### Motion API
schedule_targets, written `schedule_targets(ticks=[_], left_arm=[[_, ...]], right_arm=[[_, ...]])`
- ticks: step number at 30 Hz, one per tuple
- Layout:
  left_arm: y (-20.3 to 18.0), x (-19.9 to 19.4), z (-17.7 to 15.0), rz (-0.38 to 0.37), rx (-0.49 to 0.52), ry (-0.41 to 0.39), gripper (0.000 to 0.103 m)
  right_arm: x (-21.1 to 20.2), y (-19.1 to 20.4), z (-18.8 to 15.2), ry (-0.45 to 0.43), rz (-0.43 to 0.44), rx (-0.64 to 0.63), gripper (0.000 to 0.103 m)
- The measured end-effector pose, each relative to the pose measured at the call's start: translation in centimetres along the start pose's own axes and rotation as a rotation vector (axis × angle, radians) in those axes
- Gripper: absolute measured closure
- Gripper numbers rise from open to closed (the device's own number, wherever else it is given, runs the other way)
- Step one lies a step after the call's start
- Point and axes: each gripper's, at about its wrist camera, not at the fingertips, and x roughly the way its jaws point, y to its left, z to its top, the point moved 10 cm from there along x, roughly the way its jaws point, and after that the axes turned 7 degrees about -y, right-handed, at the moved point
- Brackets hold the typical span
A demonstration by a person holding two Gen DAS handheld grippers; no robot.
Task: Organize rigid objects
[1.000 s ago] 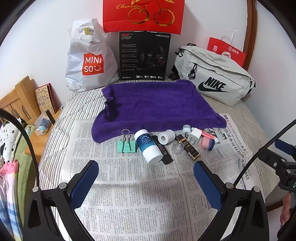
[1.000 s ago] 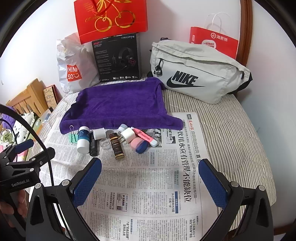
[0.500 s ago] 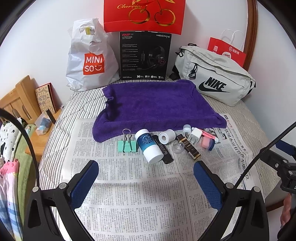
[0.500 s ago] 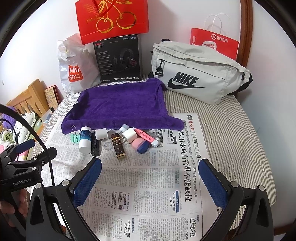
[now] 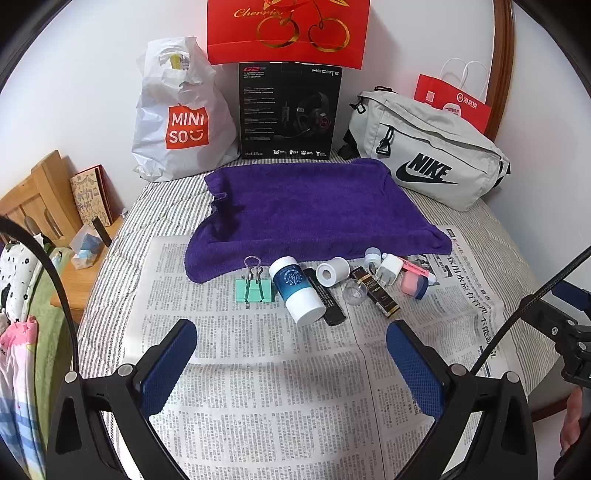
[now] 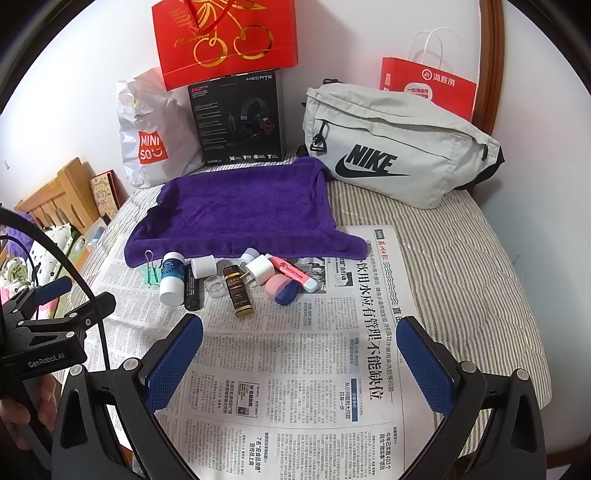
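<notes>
A row of small objects lies on the newspaper [image 5: 258,369] just before the purple towel [image 5: 310,206]: a green binder clip [image 5: 255,288], a blue-and-white bottle [image 5: 295,290], a black stick [image 5: 325,301], a white roll [image 5: 332,271], a brown-gold bottle [image 5: 375,291], a white plug [image 5: 389,269] and a pink-blue case [image 5: 413,286]. The right wrist view shows the bottle [image 6: 173,278], brown bottle [image 6: 238,291], plug [image 6: 258,271], pink highlighter [image 6: 291,271] and case [image 6: 282,288]. My left gripper [image 5: 291,358] and right gripper [image 6: 299,354] are open and empty, short of the row.
At the back stand a Miniso bag [image 5: 181,118], a black headset box [image 5: 290,110], a red gift bag [image 5: 288,29] and a grey Nike bag [image 5: 424,166]. A wooden nightstand [image 5: 74,266] is at the left. The bed edge drops off at the right.
Both grippers have edged slightly nearer the row of objects. Nothing was picked up or moved.
</notes>
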Motion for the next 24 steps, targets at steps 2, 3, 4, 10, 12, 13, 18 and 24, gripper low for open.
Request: schedule_targets(ticks=[2, 3, 4, 10, 12, 13, 18, 24], left_arm=[[0.0, 0.0, 0.0, -0.001, -0.002, 0.000, 0.000], [0.0, 0.0, 0.0, -0.003, 0.000, 0.000, 0.000], [0.0, 0.0, -0.1, -0.003, 0.002, 0.000, 0.000], [-0.2, 0.0, -0.2, -0.002, 0.001, 0.000, 0.000], [-0.1, 0.0, -0.2, 0.000, 0.003, -0.003, 0.000], [-0.1, 0.0, -0.1, -0.002, 0.003, -0.003, 0.000], [0.2, 0.4, -0.4, 0.011, -0.001, 0.000, 0.000], [1.5, 2.8, -1.2, 0.031, -0.009, 0.033, 0.000]], right_arm=[[0.0, 0.0, 0.0, 0.001, 0.000, 0.001, 0.000], [0.0, 0.0, 0.0, 0.001, 0.000, 0.002, 0.000], [0.0, -0.1, 0.0, 0.003, 0.000, 0.002, 0.000], [0.0, -0.1, -0.1, 0.004, 0.001, 0.002, 0.000], [0.0, -0.2, -0.2, 0.006, 0.002, 0.005, 0.000], [0.0, -0.2, -0.2, 0.006, 0.002, 0.005, 0.000], [0.4, -0.3, -0.2, 0.002, -0.001, 0.003, 0.000], [2.1, -0.9, -1.1, 0.026, 0.003, 0.001, 0.000]])
